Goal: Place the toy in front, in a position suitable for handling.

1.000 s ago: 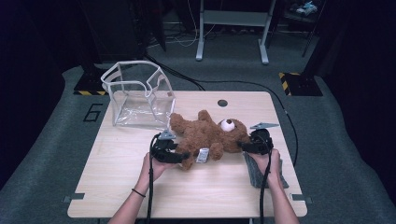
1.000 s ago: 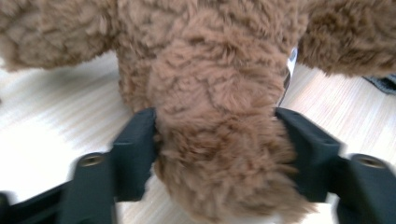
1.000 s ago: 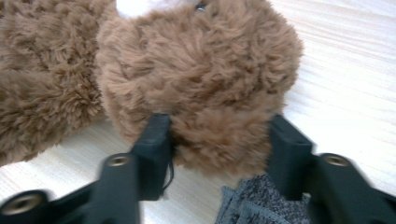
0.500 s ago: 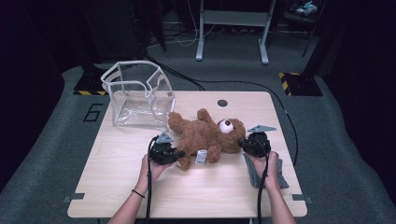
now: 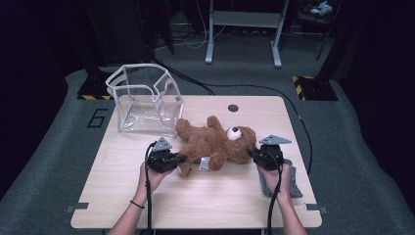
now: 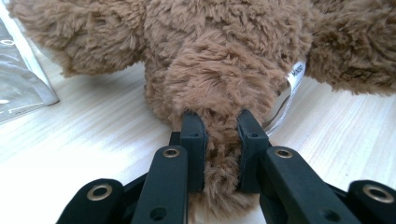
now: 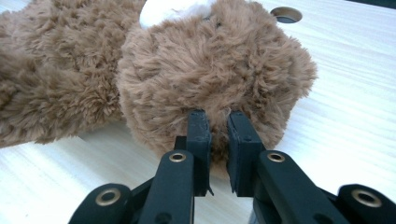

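A brown teddy bear [image 5: 213, 142] lies on its back in the middle of the wooden table [image 5: 220, 196], head to the right. My left gripper [image 5: 180, 159] comes in from the left. Its jaws have just been closing and now pinch the fur of the bear's leg [image 6: 219, 60], as the left gripper [image 6: 220, 122] view shows. My right gripper [image 5: 250, 152] is at the bear's head. Its jaws have also just been closing and now squeeze a tuft of the head [image 7: 215, 65] between the right gripper [image 7: 215, 120] pads.
A clear plastic bag [image 5: 144, 100] stands open at the back left of the table, near the bear's arm. A grey cloth [image 5: 293, 178] lies under my right hand by the right edge. A round cable hole [image 5: 233, 107] sits near the back edge.
Both grippers have closed onto the bear, the left on its leg and the right on its head. Hands and bear have shifted slightly to the left.
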The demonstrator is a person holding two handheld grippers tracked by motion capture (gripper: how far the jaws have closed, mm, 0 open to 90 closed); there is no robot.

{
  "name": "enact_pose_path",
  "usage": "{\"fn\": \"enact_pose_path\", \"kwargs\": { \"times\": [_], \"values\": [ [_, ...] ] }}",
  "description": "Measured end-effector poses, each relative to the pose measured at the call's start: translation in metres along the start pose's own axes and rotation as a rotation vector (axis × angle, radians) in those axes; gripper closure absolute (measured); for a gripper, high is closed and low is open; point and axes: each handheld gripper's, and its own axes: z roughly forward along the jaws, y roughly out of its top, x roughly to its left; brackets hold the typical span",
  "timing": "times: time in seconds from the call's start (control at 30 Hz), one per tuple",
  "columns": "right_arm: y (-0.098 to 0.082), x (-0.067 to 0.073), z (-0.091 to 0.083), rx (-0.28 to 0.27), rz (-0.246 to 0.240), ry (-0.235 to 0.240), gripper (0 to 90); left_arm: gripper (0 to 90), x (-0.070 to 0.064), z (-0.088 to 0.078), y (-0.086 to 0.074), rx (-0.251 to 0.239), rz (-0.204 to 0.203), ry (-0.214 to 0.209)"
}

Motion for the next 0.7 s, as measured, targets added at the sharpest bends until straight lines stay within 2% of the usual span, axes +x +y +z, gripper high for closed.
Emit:
{"fn": "enact_pose_path", "kwargs": {
  "times": [0.23,0.7],
  "values": [
    [-0.010,0.006,0.002,0.026,0.017,0.031,81.1,77.3,-0.003,-0.013,-0.011,-0.009,0.000,-0.015],
    [-0.028,0.026,-0.006,0.054,-0.001,0.079,81.1,76.8,-0.011,-0.033,-0.036,0.017,-0.020,-0.043]
  ]
}}
